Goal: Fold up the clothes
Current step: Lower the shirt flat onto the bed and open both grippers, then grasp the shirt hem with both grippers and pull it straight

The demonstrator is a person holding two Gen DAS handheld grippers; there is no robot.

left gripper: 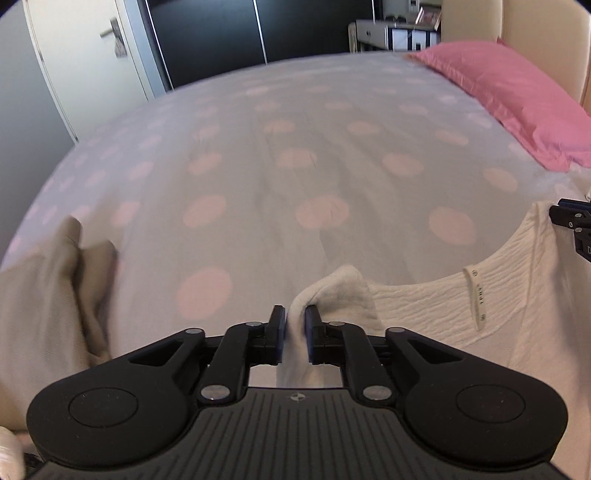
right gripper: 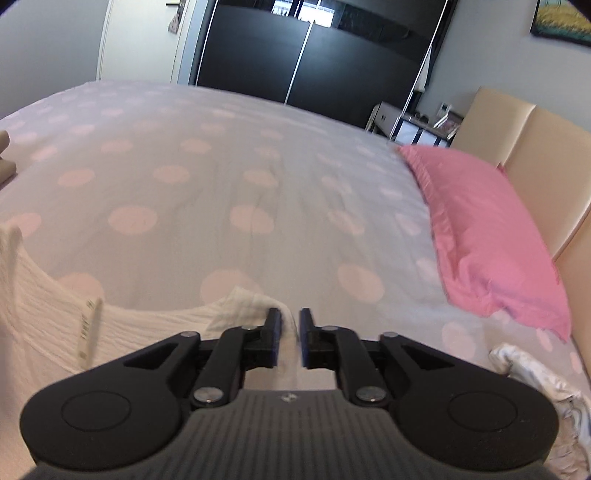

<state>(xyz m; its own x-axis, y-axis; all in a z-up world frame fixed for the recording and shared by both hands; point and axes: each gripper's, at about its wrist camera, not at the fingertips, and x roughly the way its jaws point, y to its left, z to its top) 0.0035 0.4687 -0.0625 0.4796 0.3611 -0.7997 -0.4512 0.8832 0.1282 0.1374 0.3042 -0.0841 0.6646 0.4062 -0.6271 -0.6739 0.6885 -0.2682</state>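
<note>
You hold the cream ribbed sleeveless top (left gripper: 424, 306) stretched over the dotted white bed (left gripper: 258, 166), left gripper (left gripper: 295, 328) and right gripper (right gripper: 290, 332) jaws clamped on its shoulder straps at 6 o'clock, likely to spread it flat.

This is a bedroom in a home. A wide bed (right gripper: 221, 177) with a white cover dotted in pale pink fills both views, with a pink pillow (right gripper: 487, 229) against a cream padded headboard (right gripper: 535, 147). Behind it stand a dark sliding-door wardrobe (right gripper: 314, 55), a white door (left gripper: 85, 55) and a small shelf unit (left gripper: 395, 33).
</note>
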